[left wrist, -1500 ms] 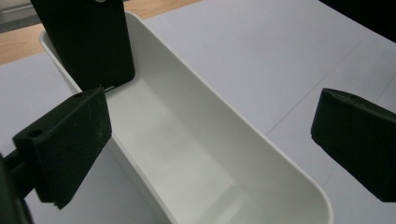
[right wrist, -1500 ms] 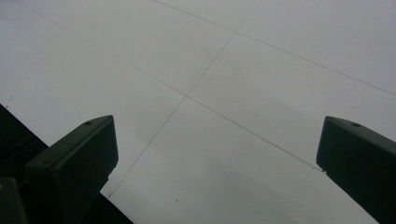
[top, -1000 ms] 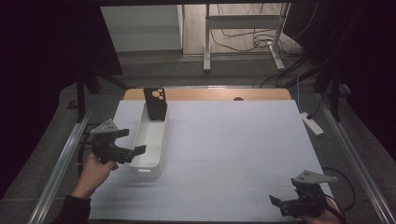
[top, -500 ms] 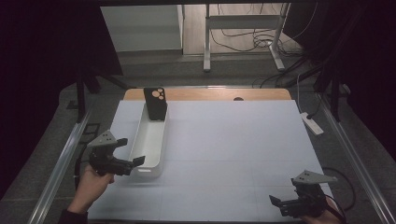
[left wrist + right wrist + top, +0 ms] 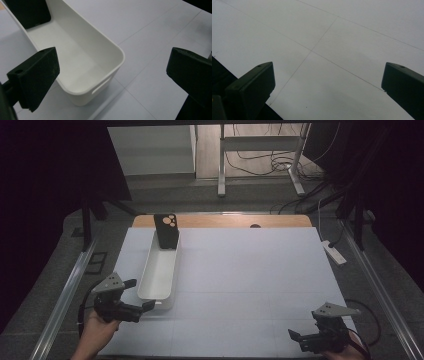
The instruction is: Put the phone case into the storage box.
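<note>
The left hand-held gripper [image 5: 142,295] hovers with jaws spread wide and empty just off the near end of the white bin [image 5: 159,275], which lies along the worktop [image 5: 250,270] with a black phone case [image 5: 166,231] propped at its far end. A clumsy grab at the rim could likely tip the light bin or topple the case. The right hand-held gripper [image 5: 302,336] is also spread and empty; no writing is readable anywhere.

Overhead forward-down; close, seemingly table-facing tool cameras.

Two hand-held grippers, left gripper [image 5: 142,295] and right gripper [image 5: 296,338], are matte black with blocky square jaws (each topped by a grey three-cornered plate), trailing black cables.
</note>
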`<control>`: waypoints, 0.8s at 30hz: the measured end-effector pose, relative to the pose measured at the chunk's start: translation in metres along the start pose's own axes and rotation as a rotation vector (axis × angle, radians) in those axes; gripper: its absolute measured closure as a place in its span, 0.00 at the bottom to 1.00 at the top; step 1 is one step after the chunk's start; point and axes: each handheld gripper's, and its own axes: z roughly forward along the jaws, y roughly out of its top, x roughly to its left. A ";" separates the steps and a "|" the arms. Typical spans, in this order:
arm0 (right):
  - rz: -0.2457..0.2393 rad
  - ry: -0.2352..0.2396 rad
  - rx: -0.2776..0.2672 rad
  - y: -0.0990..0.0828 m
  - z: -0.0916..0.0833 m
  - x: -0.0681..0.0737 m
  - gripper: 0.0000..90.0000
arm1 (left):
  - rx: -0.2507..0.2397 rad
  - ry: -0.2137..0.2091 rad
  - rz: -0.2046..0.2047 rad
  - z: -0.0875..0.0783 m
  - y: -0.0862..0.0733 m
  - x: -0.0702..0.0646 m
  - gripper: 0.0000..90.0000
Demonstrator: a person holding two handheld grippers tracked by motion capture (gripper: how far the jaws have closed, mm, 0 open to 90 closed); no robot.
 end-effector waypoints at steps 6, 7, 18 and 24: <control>0.001 0.000 -0.003 0.000 0.000 0.000 0.00 | -0.013 -0.006 -0.008 -0.004 -0.009 -0.007 0.00; 0.001 -0.001 -0.003 0.000 0.000 0.000 0.00 | -0.014 -0.005 -0.010 -0.005 -0.011 -0.008 0.00; 0.000 0.002 -0.001 0.000 0.000 0.000 0.00 | -0.012 0.019 -0.028 -0.011 -0.028 -0.016 0.00; 0.000 0.000 -0.006 0.000 0.000 0.000 0.00 | 0.000 0.042 -0.033 -0.014 -0.038 -0.021 0.00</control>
